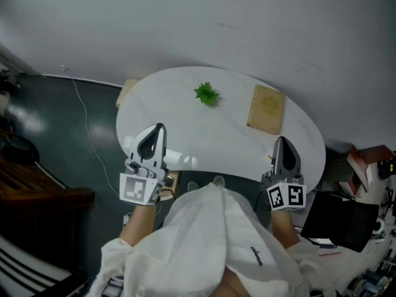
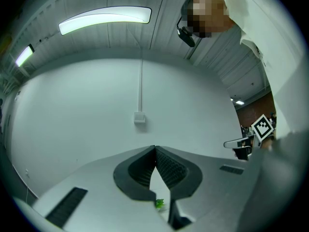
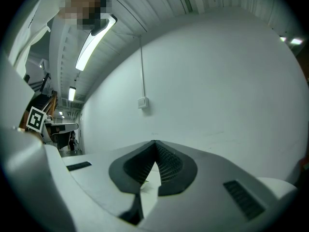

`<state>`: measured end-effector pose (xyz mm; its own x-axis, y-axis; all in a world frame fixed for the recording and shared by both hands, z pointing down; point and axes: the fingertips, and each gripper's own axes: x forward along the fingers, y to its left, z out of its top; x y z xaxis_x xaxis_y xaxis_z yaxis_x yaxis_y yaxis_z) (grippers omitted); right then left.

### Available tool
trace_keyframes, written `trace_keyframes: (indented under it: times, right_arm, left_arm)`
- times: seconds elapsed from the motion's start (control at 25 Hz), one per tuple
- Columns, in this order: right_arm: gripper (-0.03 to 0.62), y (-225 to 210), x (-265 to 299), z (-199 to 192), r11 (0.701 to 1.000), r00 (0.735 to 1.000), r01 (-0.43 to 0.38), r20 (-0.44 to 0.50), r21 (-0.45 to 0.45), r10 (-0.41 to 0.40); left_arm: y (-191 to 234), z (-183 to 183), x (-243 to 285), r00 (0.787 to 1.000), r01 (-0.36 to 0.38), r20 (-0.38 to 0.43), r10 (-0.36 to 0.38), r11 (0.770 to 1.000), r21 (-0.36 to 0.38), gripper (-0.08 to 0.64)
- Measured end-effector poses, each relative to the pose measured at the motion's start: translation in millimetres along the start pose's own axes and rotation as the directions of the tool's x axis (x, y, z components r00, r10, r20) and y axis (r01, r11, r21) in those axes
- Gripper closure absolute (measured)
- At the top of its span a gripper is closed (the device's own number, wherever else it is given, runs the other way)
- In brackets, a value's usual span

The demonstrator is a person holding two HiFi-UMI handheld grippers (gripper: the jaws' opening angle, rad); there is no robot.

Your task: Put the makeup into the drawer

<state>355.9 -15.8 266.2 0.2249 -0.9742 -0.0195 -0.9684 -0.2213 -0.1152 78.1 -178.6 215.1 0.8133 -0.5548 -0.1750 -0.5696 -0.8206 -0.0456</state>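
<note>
Fingers (image 2: 170, 170) of L gripper (image 1: 159, 129) pinched shut, empty; R gripper (image 1: 281, 142) same. Both at lower edge of desk (image 1: 229, 132); plant (image 1: 206, 93), tan box (image 1: 266, 109) upper centre.

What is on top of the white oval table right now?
White oval table: a small green spiky plant, a flat tan rectangular box, and a white object at the near edge, partly hidden by the left gripper. The person's white garment covers the near rim.

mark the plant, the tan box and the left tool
plant (image 1: 206, 93), head view, centre of the leaves.
tan box (image 1: 266, 109), head view, middle of its top.
left tool (image 1: 160, 127), head view, tips of its shut jaws.
</note>
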Motion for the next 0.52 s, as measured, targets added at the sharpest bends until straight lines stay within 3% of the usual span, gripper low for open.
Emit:
trace_keyframes:
  times: [0.52]
  right_arm:
    - [0.575, 2.2, 3.5, -1.3, 1.000, 1.000, 0.001, -0.012, -0.002, -0.001]
  left_arm:
    - [2.3, -9.6, 3.0, 0.999, -0.002, -0.037, 0.001, 1.000, -0.016, 0.535]
